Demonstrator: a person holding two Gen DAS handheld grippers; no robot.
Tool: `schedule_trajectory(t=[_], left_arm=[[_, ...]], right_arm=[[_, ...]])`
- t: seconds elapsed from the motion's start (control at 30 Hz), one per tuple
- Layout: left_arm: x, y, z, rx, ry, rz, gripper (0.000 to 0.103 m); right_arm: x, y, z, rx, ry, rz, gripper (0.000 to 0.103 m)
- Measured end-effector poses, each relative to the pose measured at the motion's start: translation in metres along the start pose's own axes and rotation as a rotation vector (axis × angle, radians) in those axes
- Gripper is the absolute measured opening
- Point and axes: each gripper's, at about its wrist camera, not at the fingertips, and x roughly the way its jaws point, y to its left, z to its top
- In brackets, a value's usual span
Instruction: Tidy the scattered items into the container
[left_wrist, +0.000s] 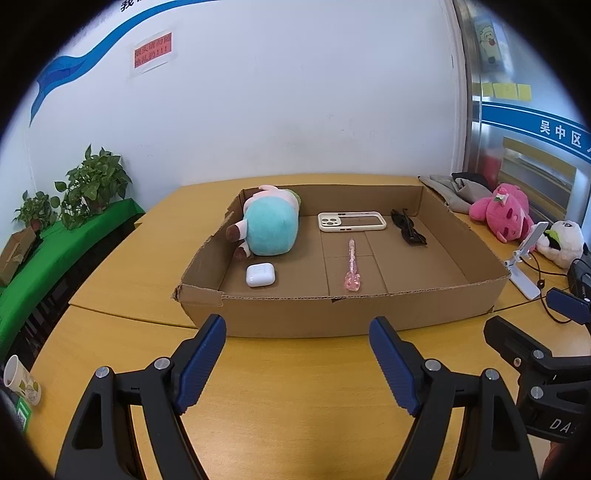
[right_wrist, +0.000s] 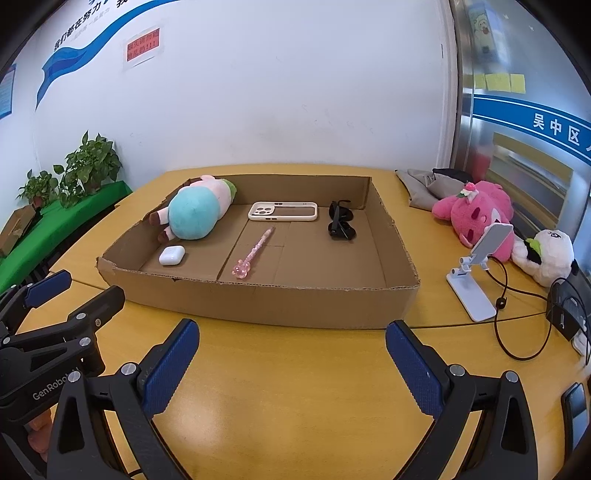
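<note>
A shallow cardboard tray (left_wrist: 369, 312) (right_wrist: 280, 304) stands on the yellow table. Inside it lie a teal plush toy (left_wrist: 271, 229) (right_wrist: 194, 218), a white earbud case (left_wrist: 259, 275) (right_wrist: 171, 255), a cream phone case (left_wrist: 351, 221) (right_wrist: 282, 211), a pink wand pen (left_wrist: 351, 267) (right_wrist: 253, 254) and black sunglasses (left_wrist: 408, 230) (right_wrist: 340, 225). My left gripper (left_wrist: 297, 334) is open and empty in front of the tray's near wall. My right gripper (right_wrist: 291, 338) is open and empty beside it, also short of the tray.
To the right of the tray lie a pink plush (right_wrist: 476, 218), a white panda plush (right_wrist: 546, 254), a white phone stand (right_wrist: 476, 280), a black cable (right_wrist: 517, 317) and grey cloth (right_wrist: 424, 186). A paper cup (left_wrist: 20, 380) stands at the table's left edge. Plants (left_wrist: 85, 188) line the left wall.
</note>
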Motion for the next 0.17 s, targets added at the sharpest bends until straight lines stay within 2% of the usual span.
schedule_trajectory(t=[0.17], left_arm=[[-0.0011, -0.0020, -0.0033, 0.016, 0.000, 0.010, 0.080]], right_arm=[[0.0008, 0.0009, -0.0024, -0.004, 0.001, -0.003, 0.103]])
